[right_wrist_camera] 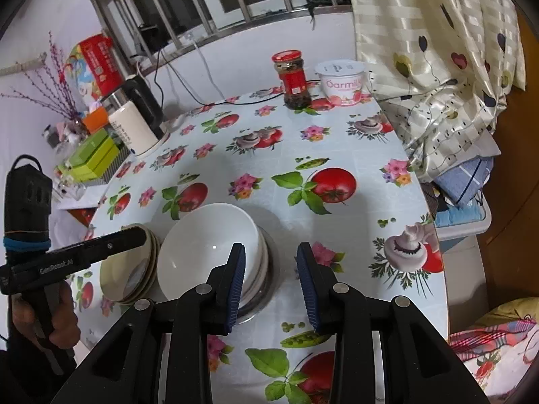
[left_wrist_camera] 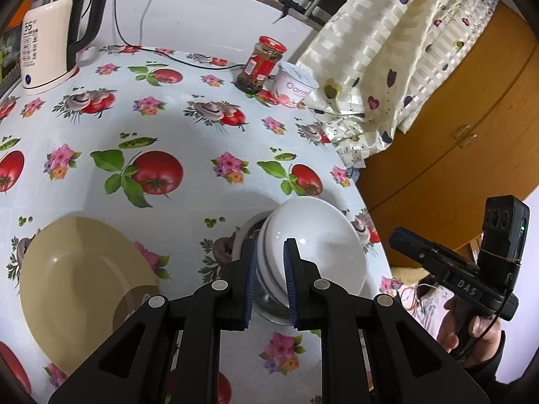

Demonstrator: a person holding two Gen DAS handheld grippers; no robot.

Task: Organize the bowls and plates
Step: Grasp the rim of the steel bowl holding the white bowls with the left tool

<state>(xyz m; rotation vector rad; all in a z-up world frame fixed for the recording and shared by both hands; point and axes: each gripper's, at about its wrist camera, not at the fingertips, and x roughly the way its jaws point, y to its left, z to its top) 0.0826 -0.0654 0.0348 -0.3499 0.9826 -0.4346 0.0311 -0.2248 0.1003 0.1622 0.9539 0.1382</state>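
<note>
A stack of nested white bowls [left_wrist_camera: 323,242] [right_wrist_camera: 209,242] sits in a metal bowl [left_wrist_camera: 266,303] near the table's front edge. Beige plates [left_wrist_camera: 84,286] [right_wrist_camera: 124,279] lie stacked just to its left. My left gripper [left_wrist_camera: 270,240] [right_wrist_camera: 141,235] hangs by the stack's left wall with its pads a narrow gap apart. In the right wrist view its tip ends just short of the rim, so it holds nothing. My right gripper [right_wrist_camera: 271,245] [left_wrist_camera: 399,237] is open at the stack's right side. Its left pad is beside the top bowl's rim and does not press it.
On the fruit-print tablecloth [right_wrist_camera: 269,155] a kettle [left_wrist_camera: 47,43] [right_wrist_camera: 134,128] stands far left, and a red-lidded jar [right_wrist_camera: 293,77] and a yoghurt tub [right_wrist_camera: 342,80] stand at the back. A curtain [right_wrist_camera: 438,84] drapes over the table's right edge. Green boxes [right_wrist_camera: 91,158] crowd the left.
</note>
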